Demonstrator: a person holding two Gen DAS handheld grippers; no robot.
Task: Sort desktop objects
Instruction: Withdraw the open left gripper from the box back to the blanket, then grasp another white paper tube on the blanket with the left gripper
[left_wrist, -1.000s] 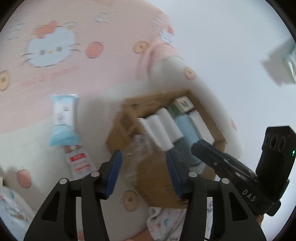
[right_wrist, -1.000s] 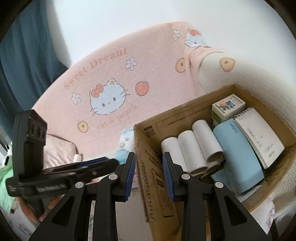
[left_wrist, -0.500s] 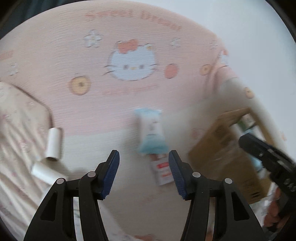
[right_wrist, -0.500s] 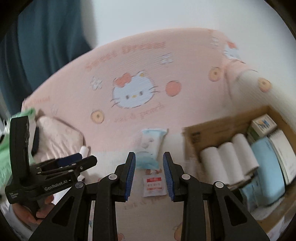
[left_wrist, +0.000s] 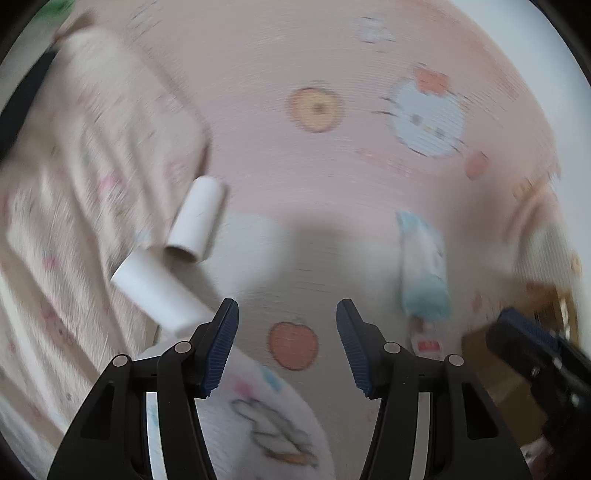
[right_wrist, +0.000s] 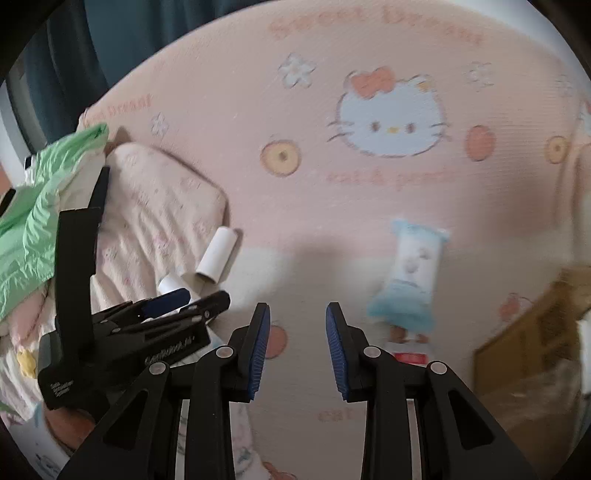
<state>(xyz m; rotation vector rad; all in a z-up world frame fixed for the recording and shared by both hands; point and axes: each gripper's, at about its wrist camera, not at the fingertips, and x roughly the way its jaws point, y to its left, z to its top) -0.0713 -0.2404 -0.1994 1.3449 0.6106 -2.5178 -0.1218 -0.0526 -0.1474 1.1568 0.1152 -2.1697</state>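
Note:
Two white paper rolls lie on the pink cartoon-cat blanket (left_wrist: 332, 177): one roll (left_wrist: 197, 218) up left, the other (left_wrist: 155, 291) just left of my left gripper's left fingertip. My left gripper (left_wrist: 287, 310) stands wide open over a printed apple, with nothing between its jaws. A blue-and-white packet (left_wrist: 424, 266) lies to its right, with a red-and-white sachet (left_wrist: 428, 345) below it. My right gripper (right_wrist: 297, 310) hangs with its jaws narrowly apart and empty, the packet (right_wrist: 410, 280) to its upper right. The left gripper (right_wrist: 188, 299) shows beside the rolls (right_wrist: 218, 254).
The cardboard box (right_wrist: 535, 339) sits at the right edge, cut off by the frame. A patterned pillow (right_wrist: 155, 206) lies at left behind the rolls, with a green plastic bag (right_wrist: 40, 206) beyond it. A dark blue curtain (right_wrist: 110, 37) hangs at the back left.
Both grippers have swung left, away from the box, which has slid to the right edge. The two loose rolls have come close to the left gripper. Left jaws widened slightly.

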